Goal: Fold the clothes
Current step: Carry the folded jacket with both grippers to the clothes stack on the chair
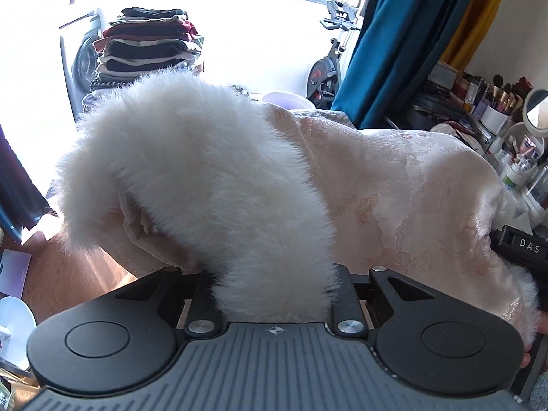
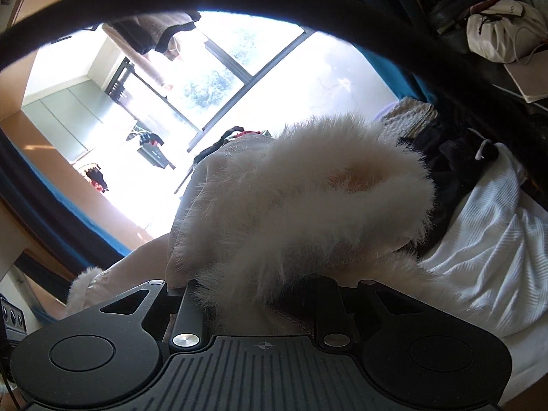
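A pale pink brocade garment point(image 1: 394, 188) with thick white fur trim point(image 1: 205, 171) is held up in the air between both grippers. My left gripper point(image 1: 274, 291) is shut on the fur trim, which hides its fingertips. In the left wrist view the right gripper point(image 1: 520, 250) shows at the right edge, at the garment's far end. In the right wrist view my right gripper point(image 2: 263, 294) is shut on the same garment's fur edge point(image 2: 308, 205), which covers its fingertips.
A stack of folded clothes point(image 1: 147, 48) stands at the back left by the bright window. Teal curtain point(image 1: 394, 34), exercise bike point(image 1: 328, 65) and a cluttered makeup desk point(image 1: 496, 113) are to the right. White textured fabric point(image 2: 486, 246) and dark clothes point(image 2: 445, 157) lie below the right gripper.
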The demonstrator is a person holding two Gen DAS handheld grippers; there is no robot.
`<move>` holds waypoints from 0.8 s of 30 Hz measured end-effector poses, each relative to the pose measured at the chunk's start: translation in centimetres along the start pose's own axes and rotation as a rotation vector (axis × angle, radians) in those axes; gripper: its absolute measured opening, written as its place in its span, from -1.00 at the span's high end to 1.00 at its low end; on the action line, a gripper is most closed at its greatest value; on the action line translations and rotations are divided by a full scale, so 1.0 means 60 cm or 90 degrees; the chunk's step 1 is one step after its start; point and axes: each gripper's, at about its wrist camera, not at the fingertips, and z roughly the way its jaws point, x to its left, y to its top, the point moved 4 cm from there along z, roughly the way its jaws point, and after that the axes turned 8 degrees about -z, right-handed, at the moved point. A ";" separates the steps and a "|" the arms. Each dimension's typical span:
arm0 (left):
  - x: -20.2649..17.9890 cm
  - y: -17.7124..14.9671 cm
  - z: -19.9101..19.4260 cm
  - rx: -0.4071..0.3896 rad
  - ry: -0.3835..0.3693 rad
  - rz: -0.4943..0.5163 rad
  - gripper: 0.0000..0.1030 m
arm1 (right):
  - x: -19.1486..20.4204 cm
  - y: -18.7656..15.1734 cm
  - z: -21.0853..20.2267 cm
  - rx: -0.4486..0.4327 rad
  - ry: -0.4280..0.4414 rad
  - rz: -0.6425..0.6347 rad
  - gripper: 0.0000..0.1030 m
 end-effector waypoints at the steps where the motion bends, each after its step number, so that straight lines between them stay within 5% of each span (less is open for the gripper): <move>1: 0.008 0.013 0.009 -0.005 0.000 -0.006 0.57 | 0.000 0.012 0.017 0.004 0.005 -0.003 0.59; 14: 0.162 0.146 0.143 0.005 -0.044 -0.048 0.57 | 0.057 0.099 0.264 0.017 -0.015 -0.038 0.59; 24: 0.389 0.351 0.221 0.018 -0.091 -0.013 0.57 | 0.154 0.139 0.529 0.003 -0.071 -0.008 0.59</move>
